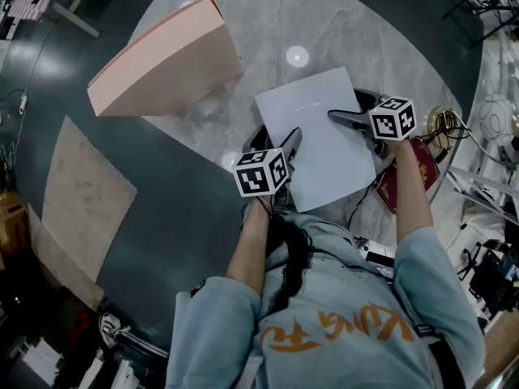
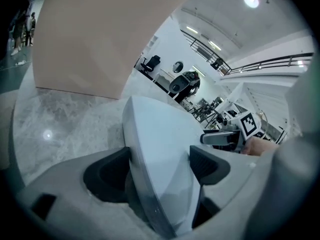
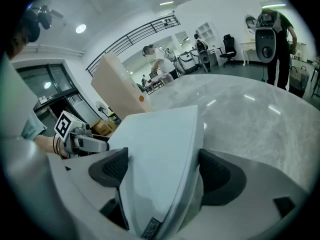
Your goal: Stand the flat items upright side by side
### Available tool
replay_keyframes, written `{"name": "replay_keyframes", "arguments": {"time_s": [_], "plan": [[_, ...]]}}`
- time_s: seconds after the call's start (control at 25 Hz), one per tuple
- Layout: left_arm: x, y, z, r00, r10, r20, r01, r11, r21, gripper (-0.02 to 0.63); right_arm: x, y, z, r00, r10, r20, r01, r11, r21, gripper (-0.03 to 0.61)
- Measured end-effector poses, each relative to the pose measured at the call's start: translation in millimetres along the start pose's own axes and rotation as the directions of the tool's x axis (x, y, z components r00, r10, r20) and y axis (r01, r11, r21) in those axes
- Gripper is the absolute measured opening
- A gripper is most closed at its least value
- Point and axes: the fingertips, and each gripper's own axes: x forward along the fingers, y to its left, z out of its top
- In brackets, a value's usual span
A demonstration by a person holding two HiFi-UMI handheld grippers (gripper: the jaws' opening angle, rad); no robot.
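A thin pale grey-blue book (image 1: 320, 136) is held over the marble table (image 1: 365, 39), its broad cover facing up toward the head view. My left gripper (image 1: 293, 140) is shut on its left edge, and the book (image 2: 160, 154) fills the gap between the jaws. My right gripper (image 1: 340, 117) is shut on the book's (image 3: 155, 154) right edge. A large pink book (image 1: 162, 59) stands upright at the table's far left, well apart from the grey one. A dark red book (image 1: 415, 173) lies flat by the right rim, under my right forearm.
Cables and a small round object (image 1: 442, 120) sit at the table's right edge. A beige mat (image 1: 81, 193) lies on the dark floor to the left. People and office furniture (image 3: 165, 59) stand far off beyond the table.
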Motion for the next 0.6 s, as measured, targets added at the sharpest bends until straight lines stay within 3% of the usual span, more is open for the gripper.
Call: {"name": "replay_keyframes", "arguments": {"time_s": [0.6], "plan": [[-63,-1,30,0.980,0.059,0.192,-0.086,0.987,0.137,0.390,-9,61,48,0.990,0.025,0.136,0.008,0.971,-0.241,0.430]]}}
